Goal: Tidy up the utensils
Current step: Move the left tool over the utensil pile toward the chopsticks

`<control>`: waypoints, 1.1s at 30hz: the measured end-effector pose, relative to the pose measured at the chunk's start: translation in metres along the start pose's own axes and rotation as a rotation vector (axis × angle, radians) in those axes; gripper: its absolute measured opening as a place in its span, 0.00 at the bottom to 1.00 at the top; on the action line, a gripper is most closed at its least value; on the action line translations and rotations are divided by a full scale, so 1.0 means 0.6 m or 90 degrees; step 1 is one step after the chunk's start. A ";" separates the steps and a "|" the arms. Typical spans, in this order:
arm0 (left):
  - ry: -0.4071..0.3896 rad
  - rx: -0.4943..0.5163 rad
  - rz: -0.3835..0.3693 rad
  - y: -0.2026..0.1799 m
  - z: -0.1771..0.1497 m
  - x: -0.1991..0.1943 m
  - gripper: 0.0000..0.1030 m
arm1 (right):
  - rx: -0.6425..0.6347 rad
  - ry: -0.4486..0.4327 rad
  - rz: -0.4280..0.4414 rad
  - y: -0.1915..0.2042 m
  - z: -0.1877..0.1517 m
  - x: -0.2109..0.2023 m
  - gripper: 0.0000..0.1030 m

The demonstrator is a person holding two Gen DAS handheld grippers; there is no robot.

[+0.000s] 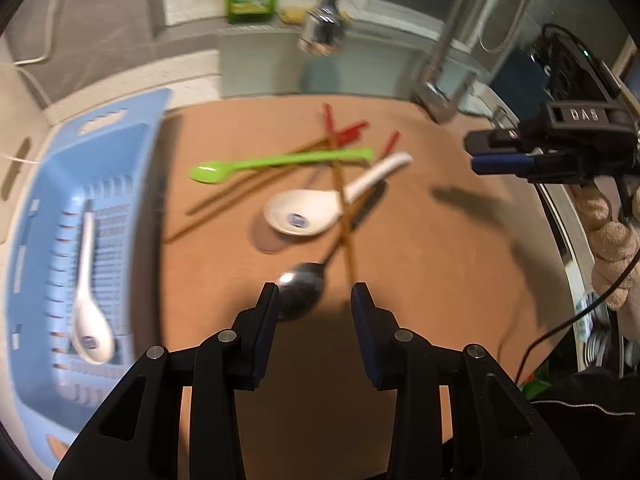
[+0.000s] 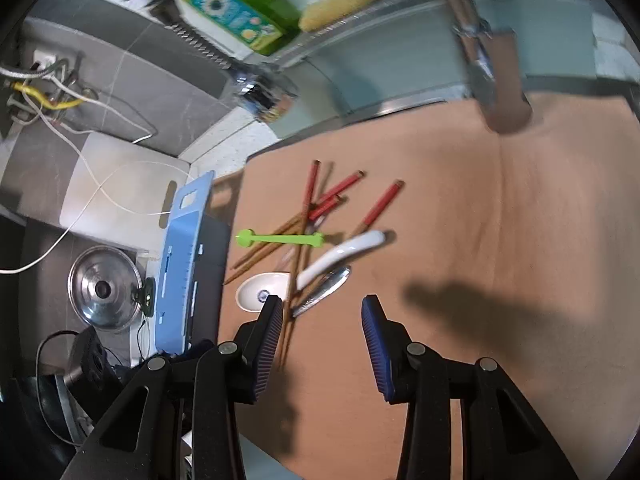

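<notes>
Brown board (image 1: 420, 300) carries your pile of utensils near its middle: a green spoon (image 1: 276, 162), a white spoon (image 1: 316, 206) with its bowl up, a metal spoon (image 1: 300, 290) and several chopsticks (image 1: 248, 188) with red ends, all crossing one another. Your left tongs (image 1: 314, 294) hang just above the metal spoon's bowl, jaws apart with nothing between the pads. Left of the pile, touching the board's edge, stands a blue basket (image 1: 132, 152), and a second white spoon (image 1: 90, 300) lies inside it. Your right tongs (image 2: 322, 308) are over the near side of the pile, jaws likewise apart and empty; the left pad sits in front of the chopstick tips. Behind the board you have a green bottle (image 2: 236, 8) and a yellow sponge (image 2: 340, 4) on a ledge, and a pot lid (image 2: 106, 288) sits beyond the basket
</notes>
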State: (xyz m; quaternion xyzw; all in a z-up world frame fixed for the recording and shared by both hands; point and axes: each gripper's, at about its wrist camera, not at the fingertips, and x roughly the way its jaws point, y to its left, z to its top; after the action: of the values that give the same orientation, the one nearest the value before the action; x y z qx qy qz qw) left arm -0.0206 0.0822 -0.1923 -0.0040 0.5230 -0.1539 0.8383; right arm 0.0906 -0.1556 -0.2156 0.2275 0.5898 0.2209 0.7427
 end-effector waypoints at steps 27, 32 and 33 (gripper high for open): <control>0.035 0.097 0.076 0.044 0.182 0.081 0.29 | 0.024 0.024 0.078 0.035 0.034 0.074 0.23; 0.045 0.079 0.079 0.074 0.209 0.097 0.24 | 0.023 0.046 0.102 0.068 0.048 0.130 0.17; 0.046 0.079 0.081 0.078 0.211 0.097 0.25 | 0.020 0.051 0.102 0.074 0.050 0.143 0.17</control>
State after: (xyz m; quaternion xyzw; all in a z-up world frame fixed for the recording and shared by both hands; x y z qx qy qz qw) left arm 0.1258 0.0920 -0.1937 0.0868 0.5416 -0.1325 0.8256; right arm 0.1348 -0.0712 -0.2493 0.2763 0.6022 0.2791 0.6951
